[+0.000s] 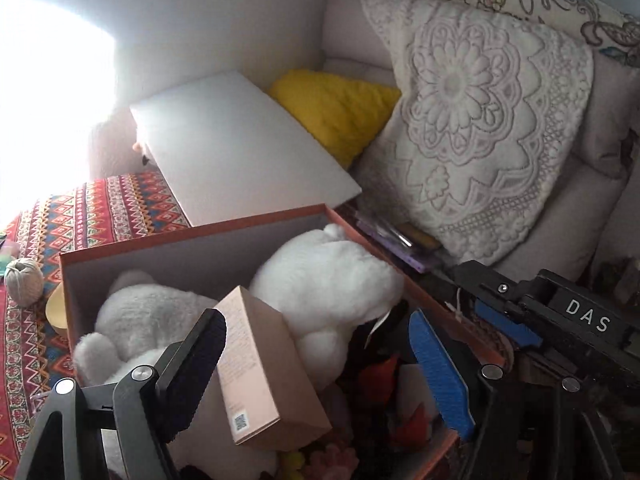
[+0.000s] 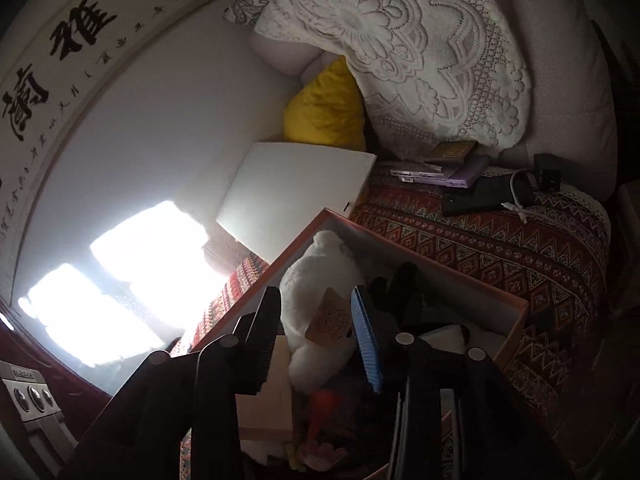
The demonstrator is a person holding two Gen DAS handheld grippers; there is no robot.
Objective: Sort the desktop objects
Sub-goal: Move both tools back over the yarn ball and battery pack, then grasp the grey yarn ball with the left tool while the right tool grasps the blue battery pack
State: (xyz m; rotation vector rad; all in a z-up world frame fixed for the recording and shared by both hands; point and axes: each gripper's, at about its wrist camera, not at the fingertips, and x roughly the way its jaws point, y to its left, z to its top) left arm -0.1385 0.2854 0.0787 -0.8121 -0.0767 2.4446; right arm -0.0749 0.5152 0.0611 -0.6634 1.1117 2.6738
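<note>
An orange storage box [image 1: 192, 236] stands on the patterned cloth and holds white plush toys [image 1: 328, 280], a red item and small pink and yellow things. My left gripper [image 1: 316, 340] hangs open over the box; a tan carton [image 1: 260, 364] leans in the box, touching the left finger. The other gripper [image 1: 560, 320] shows at the right edge of the left wrist view. In the right wrist view my right gripper [image 2: 316, 312] is open above the same box [image 2: 516, 304], over a white plush [image 2: 316, 276] with a tan tag. The carton [image 2: 268, 404] lies below.
A white flat box [image 1: 240, 148] lies behind the orange box, with a yellow cushion [image 1: 340, 108] and a lace pillow [image 1: 480, 120]. A twine ball [image 1: 24, 280] sits at left. Purple cases [image 2: 460, 172], a black device [image 2: 480, 196] and a white cable [image 2: 520, 200] lie on the cloth.
</note>
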